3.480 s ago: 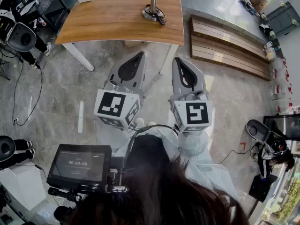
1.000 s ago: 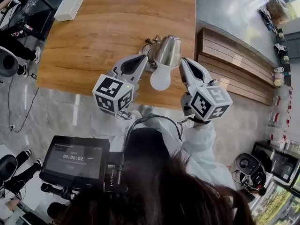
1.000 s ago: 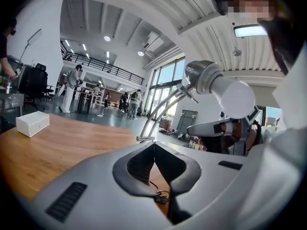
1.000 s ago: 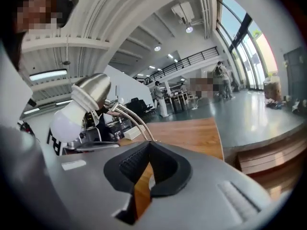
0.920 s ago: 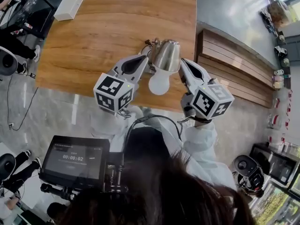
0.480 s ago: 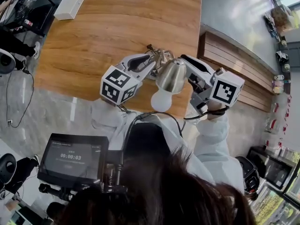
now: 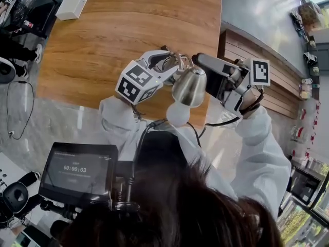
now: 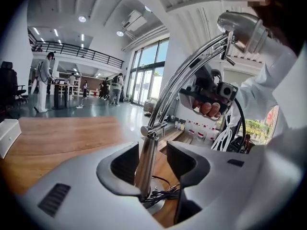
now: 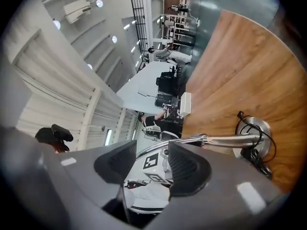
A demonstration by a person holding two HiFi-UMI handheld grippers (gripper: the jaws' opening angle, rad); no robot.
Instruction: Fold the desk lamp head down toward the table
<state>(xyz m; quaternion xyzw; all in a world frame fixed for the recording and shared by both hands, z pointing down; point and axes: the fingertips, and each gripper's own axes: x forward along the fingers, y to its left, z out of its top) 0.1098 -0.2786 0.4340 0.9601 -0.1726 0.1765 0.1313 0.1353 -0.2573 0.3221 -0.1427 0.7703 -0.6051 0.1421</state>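
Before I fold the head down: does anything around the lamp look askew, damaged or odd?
Nothing looks damaged or spilled. The one untidy thing is the black cord, bunched in a loose tangle on the lamp's round base on the wooden table.

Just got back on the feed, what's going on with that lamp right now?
A person is working a desk lamp on the wooden table with two handheld grippers. The left gripper straddles the lamp's upright post low down; the right gripper is beside the lamp head, nothing between its fingers. Both have just been opening, so neither is clamping. The head sits high, bulb toward the person, not yet folded down.
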